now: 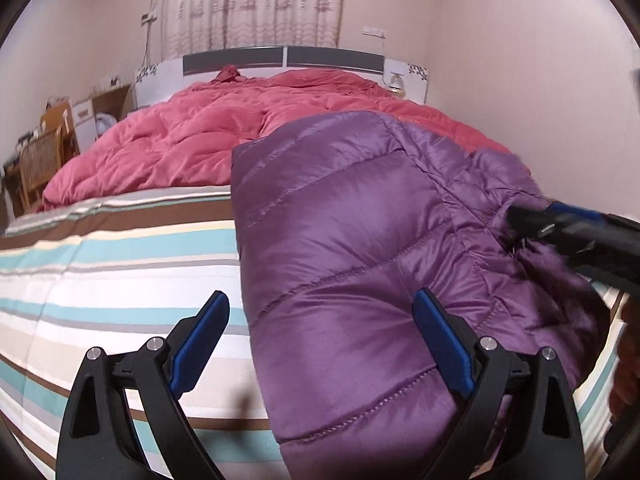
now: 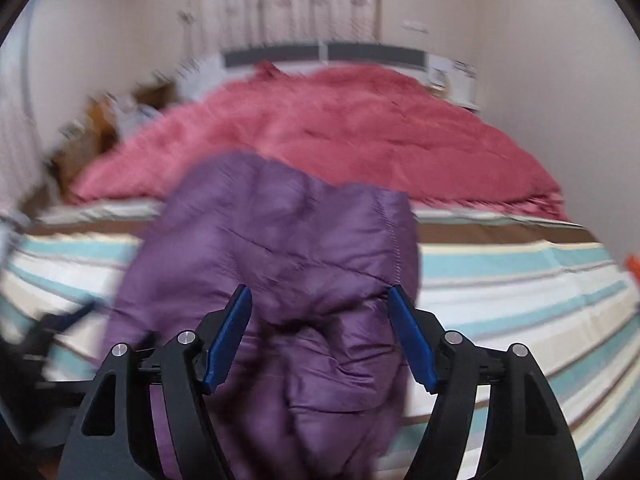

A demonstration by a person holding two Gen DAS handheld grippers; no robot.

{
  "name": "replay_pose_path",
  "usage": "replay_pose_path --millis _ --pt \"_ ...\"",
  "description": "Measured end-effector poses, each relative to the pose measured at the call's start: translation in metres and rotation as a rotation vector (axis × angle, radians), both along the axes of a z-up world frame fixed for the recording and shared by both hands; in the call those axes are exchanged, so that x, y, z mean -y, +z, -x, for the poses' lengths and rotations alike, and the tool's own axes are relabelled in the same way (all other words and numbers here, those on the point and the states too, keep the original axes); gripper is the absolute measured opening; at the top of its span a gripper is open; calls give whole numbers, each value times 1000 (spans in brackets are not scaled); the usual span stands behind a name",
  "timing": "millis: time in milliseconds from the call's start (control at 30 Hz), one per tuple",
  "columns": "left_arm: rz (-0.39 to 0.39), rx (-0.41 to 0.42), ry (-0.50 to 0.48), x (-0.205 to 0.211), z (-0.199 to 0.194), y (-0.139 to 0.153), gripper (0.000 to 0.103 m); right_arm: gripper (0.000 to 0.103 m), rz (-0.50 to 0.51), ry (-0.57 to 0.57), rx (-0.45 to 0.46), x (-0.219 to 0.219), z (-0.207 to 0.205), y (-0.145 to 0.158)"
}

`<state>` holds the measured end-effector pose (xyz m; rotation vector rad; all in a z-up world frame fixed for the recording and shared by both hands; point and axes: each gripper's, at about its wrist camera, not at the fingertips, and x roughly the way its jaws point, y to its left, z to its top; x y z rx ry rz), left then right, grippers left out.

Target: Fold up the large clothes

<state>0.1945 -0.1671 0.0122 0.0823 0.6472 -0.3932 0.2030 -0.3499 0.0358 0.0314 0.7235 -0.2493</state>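
Folding is midway, I judge: both grippers, left gripper [image 1: 320, 356] and right gripper [image 2: 320, 336], hang released over the purple jacket [image 1: 348, 220] on the bed [image 1: 120, 264], so next I must grasp its near hem.

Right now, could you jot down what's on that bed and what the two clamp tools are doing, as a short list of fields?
garment: purple quilted puffer jacket, partly folded, lying on the bed
surface: striped bedsheet in teal, white and brown
behind it: rumpled pink-red quilted duvet towards the headboard
left gripper: jaws open, spanning the jacket's left edge, pads not pressing
right gripper: jaws open over the jacket's bunched part, nothing held
picture quality: right wrist view blurred
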Motion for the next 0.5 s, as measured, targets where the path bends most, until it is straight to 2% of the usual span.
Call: replay_pose_path --millis 33,67,167,267,333,433,500 --pt "-16 7 -1 3 0 0 93 70 14 -36 -24 6 -2 -9" --pt "-32 7 -8 6 1 -1 93 71 -16 -81 -46 20 -1 -23" --pt "-29 -28 -40 16 1 -8 92 76 -196 -134 -65 54 5 -60" --pt "-40 -39 -39 25 2 -14 92 79 -283 -147 -72 67 2 -81" --pt "-41 -47 -40 26 5 -13 92 79 -286 -135 -68 66 1 -79" --pt "-20 -84 -51 21 5 -7 92 79 -255 -117 -54 63 8 -57" --pt "-17 -84 -56 20 4 -1 88 79 -251 -117 15 64 22 -33"
